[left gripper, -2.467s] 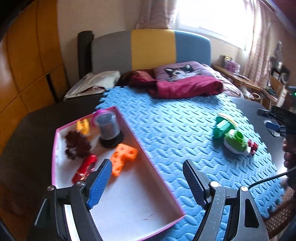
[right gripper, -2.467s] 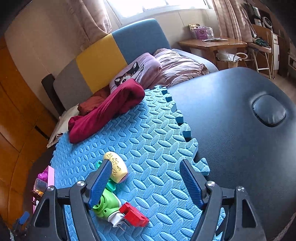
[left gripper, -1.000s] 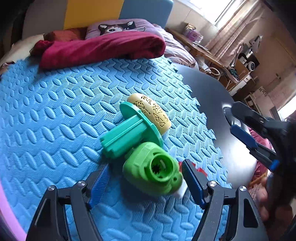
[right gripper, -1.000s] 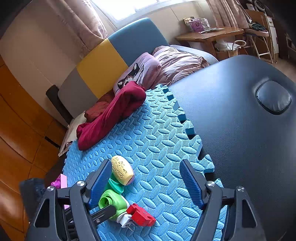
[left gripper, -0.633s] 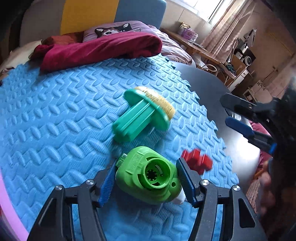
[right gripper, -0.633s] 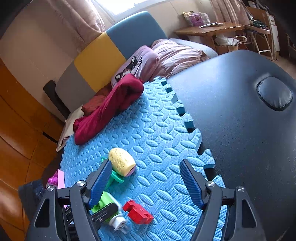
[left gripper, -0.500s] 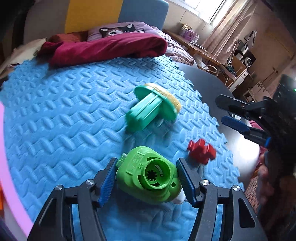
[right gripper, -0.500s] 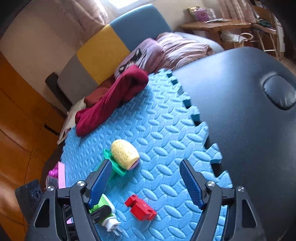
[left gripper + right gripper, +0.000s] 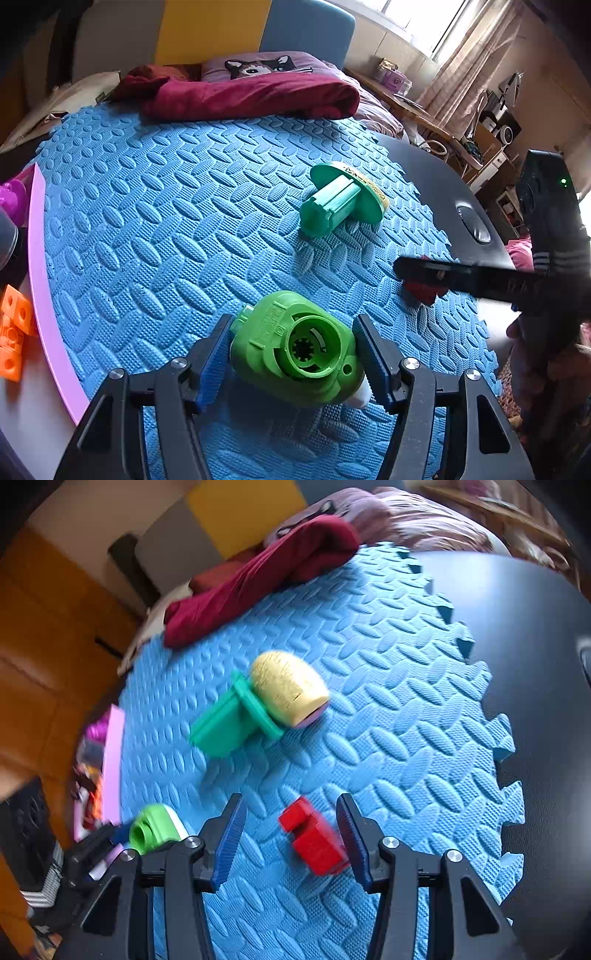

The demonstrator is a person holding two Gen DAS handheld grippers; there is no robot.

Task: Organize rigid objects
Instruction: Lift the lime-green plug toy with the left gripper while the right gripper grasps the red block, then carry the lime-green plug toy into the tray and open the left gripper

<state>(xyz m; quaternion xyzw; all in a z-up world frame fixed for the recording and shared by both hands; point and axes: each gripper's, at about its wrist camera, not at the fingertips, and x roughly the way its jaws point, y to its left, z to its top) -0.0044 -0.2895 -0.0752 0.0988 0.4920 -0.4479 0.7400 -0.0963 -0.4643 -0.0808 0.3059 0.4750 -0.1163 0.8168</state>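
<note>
Jaws of right gripper point(image 9: 290, 836) tilted downward, closing around red block point(image 9: 314, 836).

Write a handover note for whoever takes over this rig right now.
Left hand-held gripper: shut on the green toy housing, near the pink-rimmed tray.
Right hand-held gripper: jaws closing around the red block, not clamped yet.
On the blue foam mat: the teal-and-yellow stamp toy.
Done: orange blocks in the tray.
Left: tray the housing, the red block, then the stamp toy.
</note>
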